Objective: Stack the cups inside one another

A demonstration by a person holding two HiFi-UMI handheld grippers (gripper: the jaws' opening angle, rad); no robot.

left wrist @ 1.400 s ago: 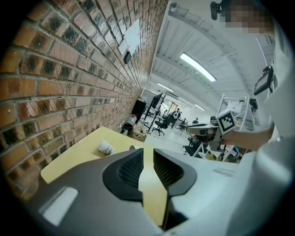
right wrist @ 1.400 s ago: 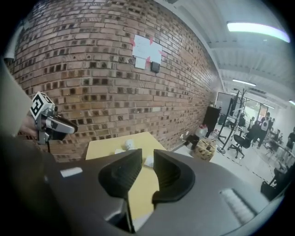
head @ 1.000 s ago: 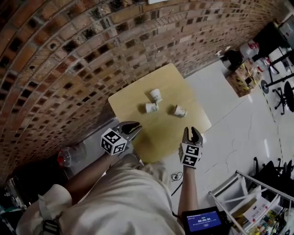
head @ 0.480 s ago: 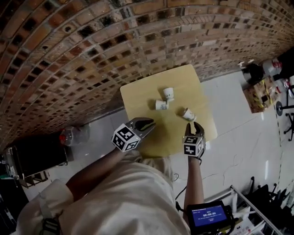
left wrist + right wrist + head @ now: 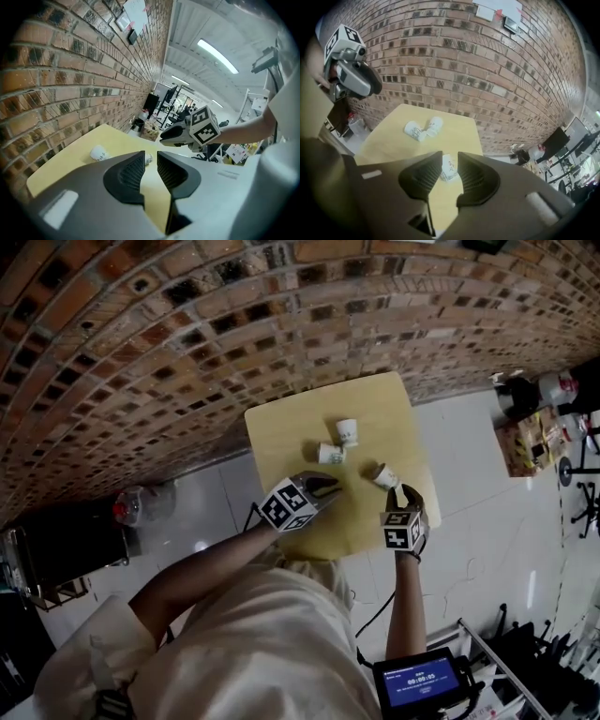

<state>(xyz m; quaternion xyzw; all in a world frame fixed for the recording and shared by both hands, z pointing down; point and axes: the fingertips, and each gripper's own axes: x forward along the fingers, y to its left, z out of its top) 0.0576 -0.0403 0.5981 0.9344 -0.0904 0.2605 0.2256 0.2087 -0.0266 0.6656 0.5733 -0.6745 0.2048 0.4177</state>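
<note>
Three cups on the yellow table (image 5: pixel 291 427): one standing (image 5: pixel 348 432), one tipped beside it (image 5: pixel 330 454), one tipped alone (image 5: pixel 385 475) just ahead of my right gripper (image 5: pixel 406 493). Both it and the left gripper (image 5: pixel 330 486) are empty, jaws narrowly apart, just eased wider. I'd widen the right further, straddle that cup, squeeze softly; likely paper, crushes.
</note>
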